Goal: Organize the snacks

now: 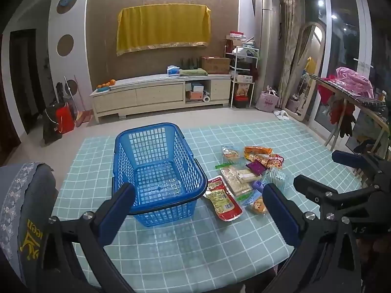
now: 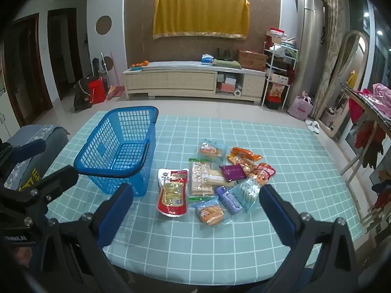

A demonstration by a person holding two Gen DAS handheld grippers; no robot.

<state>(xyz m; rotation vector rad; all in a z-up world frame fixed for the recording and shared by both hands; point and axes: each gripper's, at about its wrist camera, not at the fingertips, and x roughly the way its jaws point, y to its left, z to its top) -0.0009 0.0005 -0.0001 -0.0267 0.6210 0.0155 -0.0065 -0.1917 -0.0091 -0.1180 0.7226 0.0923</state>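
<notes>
A blue plastic basket (image 1: 158,166) (image 2: 119,149) stands empty on the left of the teal checked table (image 1: 195,249) (image 2: 220,241), its black handle folded down on the near rim. To its right lies a loose pile of several snack packs (image 1: 244,178) (image 2: 215,178): a red pouch (image 2: 172,193), a cracker pack (image 2: 201,178), a purple packet (image 2: 233,172) and a bun pack (image 2: 211,211). My left gripper (image 1: 200,210) (image 2: 46,162) hangs open above the table, short of the basket. My right gripper (image 2: 198,210) (image 1: 325,171) hangs open short of the pile. Neither holds anything.
A chair back with a grey cover (image 1: 22,207) (image 2: 36,146) stands at the table's left edge. Beyond the table is tiled floor and a long TV cabinet (image 1: 161,92). A rack with clothes (image 2: 366,112) stands to the right.
</notes>
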